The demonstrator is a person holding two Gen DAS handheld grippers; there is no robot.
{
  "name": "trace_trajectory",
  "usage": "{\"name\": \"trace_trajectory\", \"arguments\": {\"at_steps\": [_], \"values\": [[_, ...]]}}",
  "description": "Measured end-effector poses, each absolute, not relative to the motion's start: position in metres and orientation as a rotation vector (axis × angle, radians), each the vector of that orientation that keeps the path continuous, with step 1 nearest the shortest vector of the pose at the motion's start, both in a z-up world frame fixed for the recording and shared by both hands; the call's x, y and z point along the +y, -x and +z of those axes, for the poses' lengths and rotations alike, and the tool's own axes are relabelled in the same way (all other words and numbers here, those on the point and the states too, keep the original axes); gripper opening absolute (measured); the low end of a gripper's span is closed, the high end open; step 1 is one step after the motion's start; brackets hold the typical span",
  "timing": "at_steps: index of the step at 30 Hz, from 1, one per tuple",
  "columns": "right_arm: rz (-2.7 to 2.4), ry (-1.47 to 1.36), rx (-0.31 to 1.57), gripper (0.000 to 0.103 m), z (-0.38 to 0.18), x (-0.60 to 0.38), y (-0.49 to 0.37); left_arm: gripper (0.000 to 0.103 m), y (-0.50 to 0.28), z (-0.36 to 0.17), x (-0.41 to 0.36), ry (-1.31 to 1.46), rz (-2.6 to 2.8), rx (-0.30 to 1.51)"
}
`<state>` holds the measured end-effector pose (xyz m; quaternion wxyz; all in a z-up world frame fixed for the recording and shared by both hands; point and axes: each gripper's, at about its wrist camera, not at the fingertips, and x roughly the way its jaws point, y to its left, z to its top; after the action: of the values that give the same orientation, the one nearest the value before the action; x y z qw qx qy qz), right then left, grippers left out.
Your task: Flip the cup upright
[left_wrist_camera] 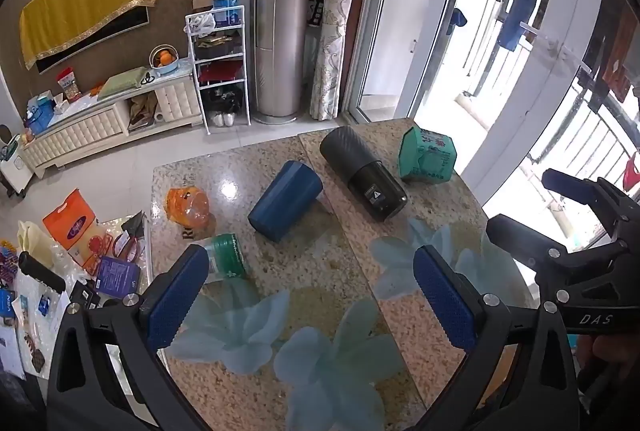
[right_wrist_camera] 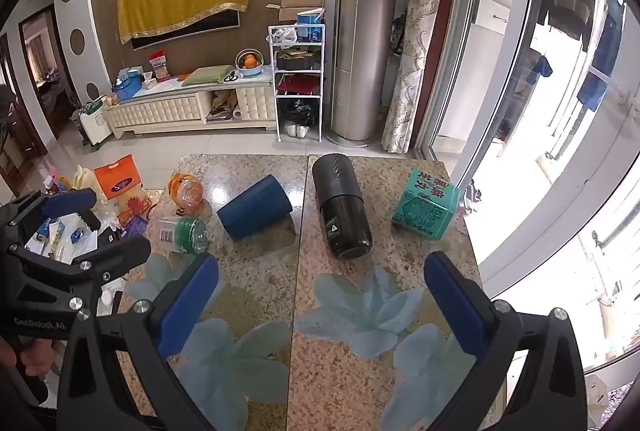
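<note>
A dark blue cup [left_wrist_camera: 285, 199] lies on its side in the middle of the speckled stone table [left_wrist_camera: 360, 271]; it also shows in the right wrist view [right_wrist_camera: 256, 207]. A black cylinder cup [left_wrist_camera: 362, 173] lies on its side to its right, also in the right wrist view [right_wrist_camera: 341, 205]. My left gripper [left_wrist_camera: 310, 295] is open and empty, held above the near part of the table, short of the cups. My right gripper [right_wrist_camera: 320, 305] is open and empty, likewise near the front. The right gripper also shows at the right of the left wrist view [left_wrist_camera: 520, 203].
A green paper box [left_wrist_camera: 427, 155] sits at the table's far right. An orange plastic jar [left_wrist_camera: 188, 206] and a clear jar with a green lid [left_wrist_camera: 222, 255] lie at the left. A cluttered low table [left_wrist_camera: 80, 271] stands left of the table edge. A glass door is at right.
</note>
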<state>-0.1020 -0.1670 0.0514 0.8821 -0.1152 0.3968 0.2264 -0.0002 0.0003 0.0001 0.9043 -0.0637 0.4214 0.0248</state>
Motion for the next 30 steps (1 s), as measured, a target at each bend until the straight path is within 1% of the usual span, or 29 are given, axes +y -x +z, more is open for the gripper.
{"name": "trace_trajectory", "arguments": {"at_steps": [30], "values": [[0.473, 0.235, 0.831, 0.103, 0.0516, -0.1691, 0.1026, 0.103, 0.0012, 0.0032, -0.0026, 0.123, 0.053, 0.870]]}}
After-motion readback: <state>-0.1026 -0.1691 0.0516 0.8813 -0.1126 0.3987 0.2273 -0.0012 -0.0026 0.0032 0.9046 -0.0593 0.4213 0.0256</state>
